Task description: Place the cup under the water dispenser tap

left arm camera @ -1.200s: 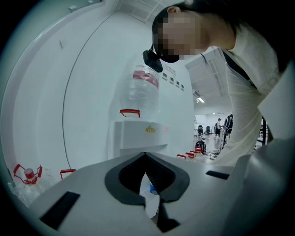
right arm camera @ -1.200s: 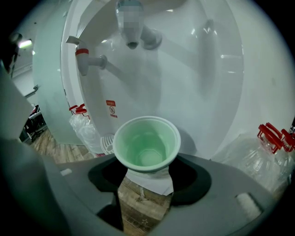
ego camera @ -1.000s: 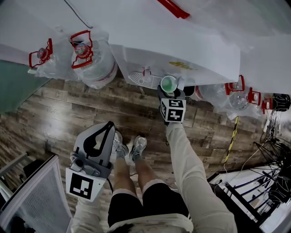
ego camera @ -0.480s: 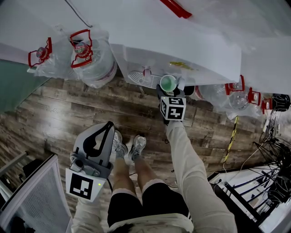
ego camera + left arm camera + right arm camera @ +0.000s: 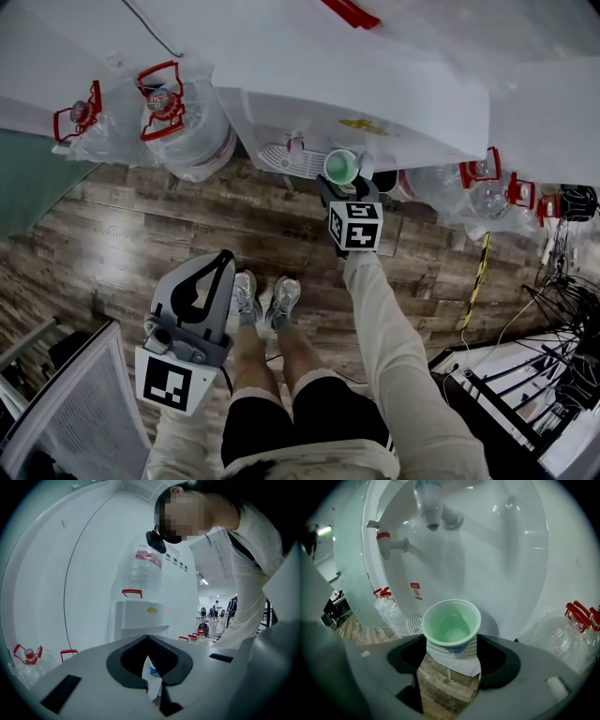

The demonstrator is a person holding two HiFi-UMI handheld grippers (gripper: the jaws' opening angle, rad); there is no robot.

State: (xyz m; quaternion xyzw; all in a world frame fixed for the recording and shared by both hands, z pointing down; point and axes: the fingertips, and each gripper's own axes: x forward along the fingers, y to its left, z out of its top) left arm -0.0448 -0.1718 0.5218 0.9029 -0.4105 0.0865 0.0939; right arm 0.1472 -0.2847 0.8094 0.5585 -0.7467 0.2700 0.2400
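Note:
A pale green plastic cup (image 5: 451, 625) stands upright on the white ledge of the water dispenser (image 5: 356, 94), below its grey tap (image 5: 429, 506); a red tap (image 5: 387, 543) sticks out to the left. My right gripper (image 5: 451, 644) reaches in from the front with the cup's ribbed lower wall between its black pads (image 5: 497, 656). Its jaws have just been opening, with the cup between them. In the head view the cup (image 5: 342, 167) sits just beyond this gripper (image 5: 345, 185). My left gripper (image 5: 223, 258) hangs low at the left, shut and empty, far from the cup.
Large water bottles (image 5: 183, 127) with red handles lie on the wood floor left of the dispenser, and more bottles (image 5: 473, 192) lie to its right. The person's shoes (image 5: 267, 300) stand before it. A white panel (image 5: 75, 403) is at lower left, cables and a rack (image 5: 544, 375) at lower right.
The head view has shifted slightly. The cup and both grippers hold their places.

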